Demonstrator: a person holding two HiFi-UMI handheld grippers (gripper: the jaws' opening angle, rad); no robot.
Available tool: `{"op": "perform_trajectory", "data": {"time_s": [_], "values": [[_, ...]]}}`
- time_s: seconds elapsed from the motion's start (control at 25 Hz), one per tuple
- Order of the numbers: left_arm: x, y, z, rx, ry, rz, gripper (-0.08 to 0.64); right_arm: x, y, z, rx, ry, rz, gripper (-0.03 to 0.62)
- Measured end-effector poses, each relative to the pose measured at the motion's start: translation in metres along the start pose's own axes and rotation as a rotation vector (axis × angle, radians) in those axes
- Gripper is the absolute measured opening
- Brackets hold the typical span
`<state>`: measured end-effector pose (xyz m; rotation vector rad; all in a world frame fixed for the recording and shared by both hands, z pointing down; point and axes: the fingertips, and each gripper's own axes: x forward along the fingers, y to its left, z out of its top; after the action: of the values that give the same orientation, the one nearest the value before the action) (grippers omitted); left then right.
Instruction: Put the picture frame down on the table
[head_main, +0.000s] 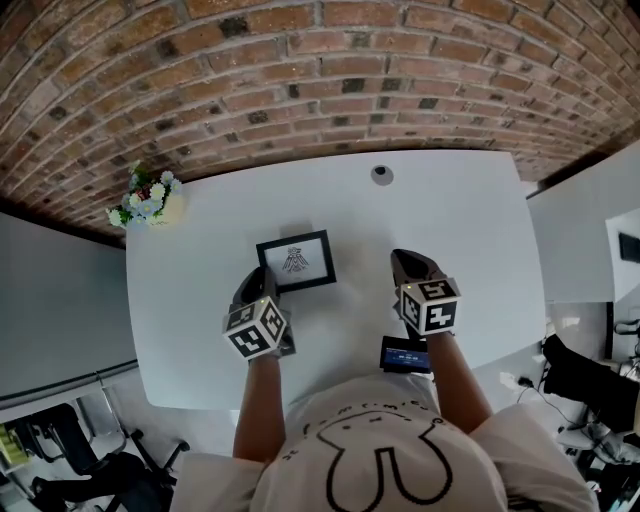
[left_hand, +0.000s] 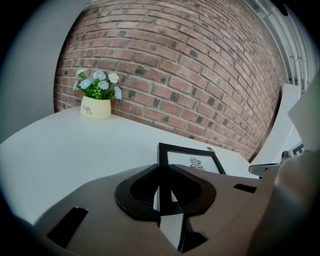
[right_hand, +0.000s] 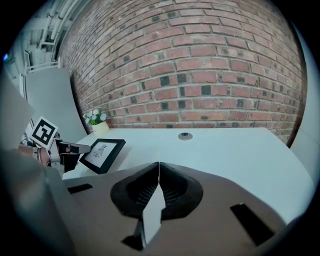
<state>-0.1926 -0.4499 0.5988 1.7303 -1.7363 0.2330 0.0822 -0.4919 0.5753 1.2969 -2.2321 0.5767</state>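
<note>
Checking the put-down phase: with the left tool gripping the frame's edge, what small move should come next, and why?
Probably lower the left tool a little so the picture frame settles flat on the table. Its jaws are clamped on the frame's edge, and the frame looks tilted rather than lying flat; the right tool is shut and empty.

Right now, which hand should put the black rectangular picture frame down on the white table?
Left. The left gripper is clamped on the black rectangular picture frame by its edge, over the white table. The right gripper is shut on nothing, off to the side.
</note>
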Motion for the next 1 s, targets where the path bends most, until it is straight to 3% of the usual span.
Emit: {"op": "perform_trajectory", "data": {"time_s": [1.0], "values": [[0.024,0.015,-0.033,0.005,0.148,0.084,0.071,0.019,-0.005,-0.015,0.025,0.060,0.009,0.017]]}}
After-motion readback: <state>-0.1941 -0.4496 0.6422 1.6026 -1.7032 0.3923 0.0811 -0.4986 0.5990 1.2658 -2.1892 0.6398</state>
